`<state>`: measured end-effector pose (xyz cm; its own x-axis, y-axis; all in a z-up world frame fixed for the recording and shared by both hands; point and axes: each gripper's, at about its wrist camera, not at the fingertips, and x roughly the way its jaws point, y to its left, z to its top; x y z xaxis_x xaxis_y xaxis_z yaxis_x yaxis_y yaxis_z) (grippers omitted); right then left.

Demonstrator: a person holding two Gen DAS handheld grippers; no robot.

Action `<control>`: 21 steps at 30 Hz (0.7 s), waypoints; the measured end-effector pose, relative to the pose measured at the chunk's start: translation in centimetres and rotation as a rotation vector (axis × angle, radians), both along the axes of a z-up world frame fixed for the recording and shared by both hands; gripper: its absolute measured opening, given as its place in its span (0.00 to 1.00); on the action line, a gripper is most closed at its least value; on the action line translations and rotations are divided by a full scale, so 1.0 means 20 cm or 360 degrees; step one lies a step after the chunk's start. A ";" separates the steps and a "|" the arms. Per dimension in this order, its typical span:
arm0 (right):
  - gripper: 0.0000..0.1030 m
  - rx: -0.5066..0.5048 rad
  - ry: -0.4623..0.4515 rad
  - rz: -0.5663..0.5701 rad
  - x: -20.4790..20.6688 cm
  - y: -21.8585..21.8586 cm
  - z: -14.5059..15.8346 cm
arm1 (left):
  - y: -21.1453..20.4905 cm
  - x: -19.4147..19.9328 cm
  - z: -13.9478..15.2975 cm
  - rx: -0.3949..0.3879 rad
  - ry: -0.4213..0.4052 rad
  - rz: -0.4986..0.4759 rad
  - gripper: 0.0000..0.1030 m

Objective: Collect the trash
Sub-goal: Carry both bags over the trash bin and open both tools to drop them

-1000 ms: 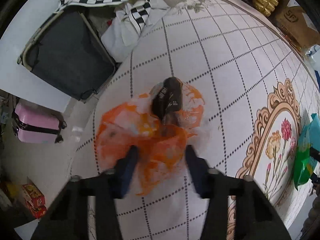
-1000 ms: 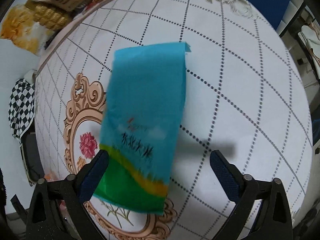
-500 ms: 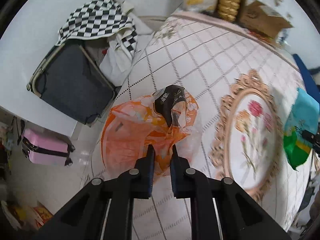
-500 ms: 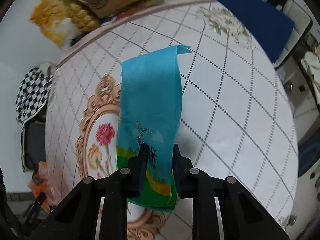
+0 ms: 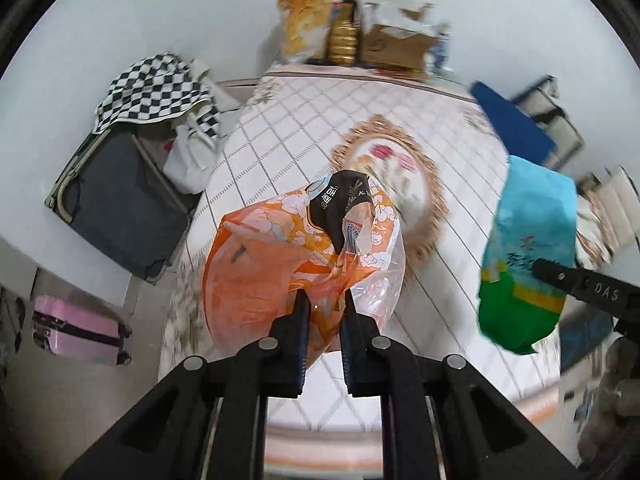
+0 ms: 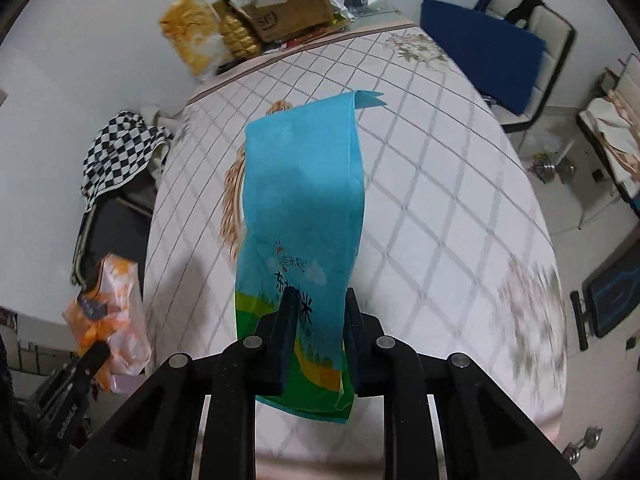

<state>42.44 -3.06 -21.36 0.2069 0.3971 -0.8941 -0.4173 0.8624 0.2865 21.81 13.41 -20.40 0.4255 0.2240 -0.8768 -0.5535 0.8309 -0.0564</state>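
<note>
My left gripper [image 5: 323, 300] is shut on an orange and clear plastic bag [image 5: 272, 264] with a black wrapper [image 5: 340, 204] at its top, held up above the table. My right gripper [image 6: 318, 300] is shut on a blue and green rice bag [image 6: 304, 216], held up over the table. The rice bag also shows in the left wrist view [image 5: 528, 248], and the orange bag in the right wrist view [image 6: 108, 312] at the left.
A quilted white tablecloth with a floral medallion [image 5: 392, 160] covers the table [image 6: 440, 200]. Boxes and yellow packs [image 6: 256, 20] stand at its far edge. A dark suitcase [image 5: 116, 200], checkered cloth [image 5: 148, 88], pink case [image 5: 76, 328] and chairs [image 6: 520, 40] stand around.
Both grippers closed from open onto their bags and lifted them off the table. The view pulled back and up from the tabletop.
</note>
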 end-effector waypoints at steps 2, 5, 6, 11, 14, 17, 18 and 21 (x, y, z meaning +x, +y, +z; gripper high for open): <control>0.21 0.0009 -0.0012 -0.0018 -0.21 -0.11 0.04 | -0.08 -0.14 0.01 -0.0012 -0.0010 -0.0054 0.10; 0.21 0.0012 -0.0016 -0.0048 -0.54 -0.28 0.07 | -0.19 -0.34 -0.01 -0.0060 0.0004 -0.0122 0.11; 0.21 0.0016 0.0001 -0.0054 -0.67 -0.35 0.07 | -0.24 -0.42 -0.03 -0.0078 0.0029 -0.0145 0.10; 0.21 -0.0012 0.0129 -0.0051 -1.12 -0.61 -0.05 | -0.43 -0.66 -0.21 -0.0216 0.0155 -0.0216 0.10; 0.21 -0.0039 0.0249 -0.0053 -1.31 -0.76 -0.19 | -0.52 -0.77 -0.37 -0.0286 0.0267 -0.0226 0.10; 0.21 -0.0120 0.0395 -0.0018 -1.49 -0.90 -0.42 | -0.62 -0.86 -0.60 -0.0386 0.0405 -0.0205 0.10; 0.21 -0.0152 0.0458 -0.0003 -1.55 -0.95 -0.52 | -0.64 -0.90 -0.68 -0.0415 0.0446 -0.0190 0.11; 0.21 -0.0226 0.0586 0.0033 -1.65 -1.04 -0.80 | -0.71 -0.93 -0.92 -0.0493 0.0547 -0.0146 0.11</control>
<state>9.52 -23.92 -37.30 -0.1447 0.2646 -0.9534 -0.3267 0.8968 0.2985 3.13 -0.71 -38.83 0.1048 -0.0955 -0.9899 -0.5084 0.8503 -0.1358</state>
